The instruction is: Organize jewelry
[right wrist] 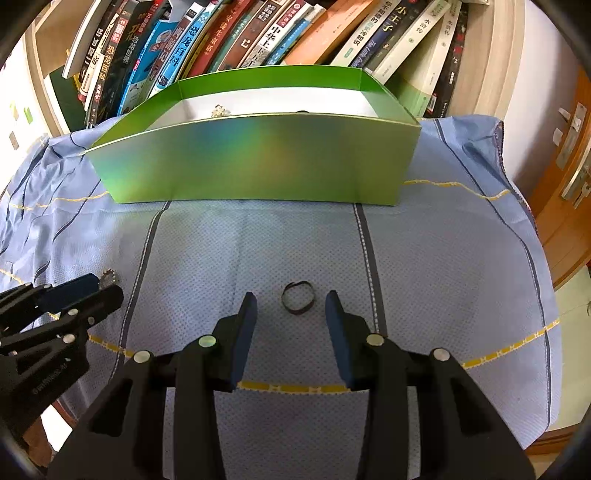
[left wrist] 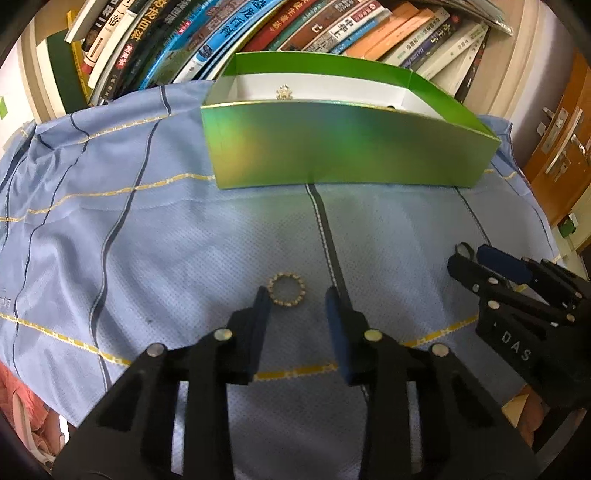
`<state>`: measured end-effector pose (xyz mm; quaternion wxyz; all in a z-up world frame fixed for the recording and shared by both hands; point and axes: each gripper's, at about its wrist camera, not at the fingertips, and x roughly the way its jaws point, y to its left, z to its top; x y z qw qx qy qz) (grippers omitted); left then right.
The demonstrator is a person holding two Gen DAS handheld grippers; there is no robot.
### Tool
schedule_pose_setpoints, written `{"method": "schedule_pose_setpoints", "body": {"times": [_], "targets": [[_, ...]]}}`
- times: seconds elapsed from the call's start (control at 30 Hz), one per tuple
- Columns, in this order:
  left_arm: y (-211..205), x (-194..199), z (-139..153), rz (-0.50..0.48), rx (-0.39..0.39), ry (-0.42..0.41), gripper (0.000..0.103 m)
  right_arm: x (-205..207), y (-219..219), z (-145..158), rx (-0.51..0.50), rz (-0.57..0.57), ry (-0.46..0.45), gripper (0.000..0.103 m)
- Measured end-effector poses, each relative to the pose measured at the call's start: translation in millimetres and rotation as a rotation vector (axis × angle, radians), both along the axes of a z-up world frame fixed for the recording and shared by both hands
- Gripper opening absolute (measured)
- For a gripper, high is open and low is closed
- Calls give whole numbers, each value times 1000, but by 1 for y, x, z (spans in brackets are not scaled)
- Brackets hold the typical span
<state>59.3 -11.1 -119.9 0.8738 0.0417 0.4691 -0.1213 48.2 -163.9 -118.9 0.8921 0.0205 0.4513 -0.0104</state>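
A gold studded ring (left wrist: 287, 290) lies on the blue cloth, just ahead of my open left gripper (left wrist: 297, 295) and close to its left finger. A dark plain ring (right wrist: 298, 298) lies on the cloth between the tips of my open right gripper (right wrist: 291, 300). The dark ring (left wrist: 464, 250) shows in the left wrist view by the right gripper's tips. The gold ring (right wrist: 109, 276) shows in the right wrist view by the left gripper. An open green box (right wrist: 258, 162) stands behind, with a sparkly jewel (right wrist: 220, 110) inside.
A blue striped cloth (right wrist: 443, 258) covers the surface. A row of leaning books (right wrist: 258, 33) fills the shelf behind the box. A wooden door with a metal handle (right wrist: 576, 177) is at the right.
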Motion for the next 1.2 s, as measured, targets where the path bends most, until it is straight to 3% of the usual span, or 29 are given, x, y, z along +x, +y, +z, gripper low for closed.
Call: {"method": "schedule_pose_setpoints", "body": {"times": [0.13, 0.4, 0.43, 0.5, 0.57, 1.07, 1.2], "targets": [[-3, 0, -1, -2, 22, -16, 26, 2, 2, 0, -12, 1, -3, 39], [-4, 4, -2, 5, 31, -22, 28, 4, 5, -1, -21, 8, -11, 38], [-4, 5, -2, 6, 33, -24, 28, 4, 5, -1, -19, 11, -12, 36], [-5, 5, -2, 6, 35, -26, 28, 4, 7, 0, -16, 17, -13, 20], [-4, 6, -2, 6, 37, -29, 24, 4, 8, 0, -17, 21, -14, 19], [-4, 5, 0, 5, 42, -32, 21, 0, 4, 0, -1, 4, -9, 19], [-2, 5, 0, 9, 44, -32, 28, -1, 1, 0, 6, -7, -8, 19]]}}
